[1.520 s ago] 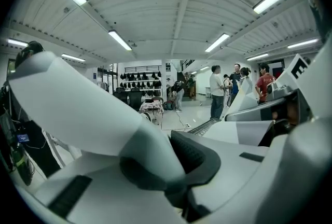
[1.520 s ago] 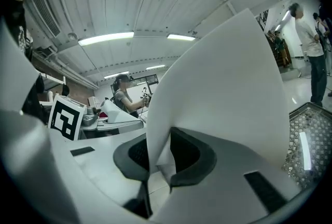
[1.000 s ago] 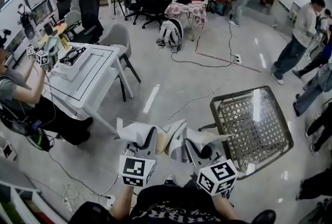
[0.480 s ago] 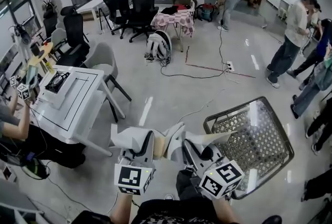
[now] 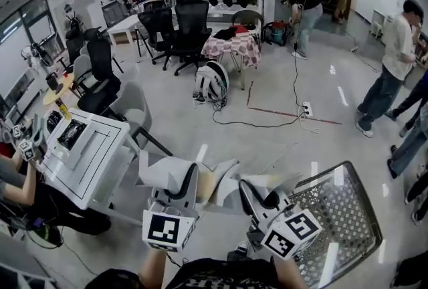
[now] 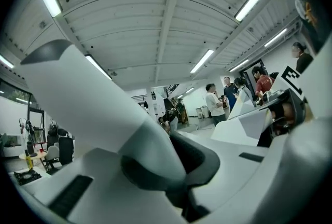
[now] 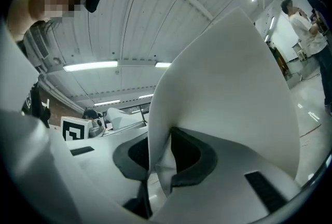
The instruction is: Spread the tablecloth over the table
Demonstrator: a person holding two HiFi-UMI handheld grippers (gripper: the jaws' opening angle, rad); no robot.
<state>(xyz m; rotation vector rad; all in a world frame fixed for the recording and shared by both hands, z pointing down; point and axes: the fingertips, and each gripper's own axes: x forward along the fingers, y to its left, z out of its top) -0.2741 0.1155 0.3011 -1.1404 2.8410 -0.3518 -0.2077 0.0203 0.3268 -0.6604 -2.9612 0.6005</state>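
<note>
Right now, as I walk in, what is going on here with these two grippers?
A person holds a gripper in each hand. The left gripper and the right gripper are each shut on a part of a folded white tablecloth, held up in front of the body. The woven-top table stands to the person's right, and the cloth is not yet spread over it.
</note>
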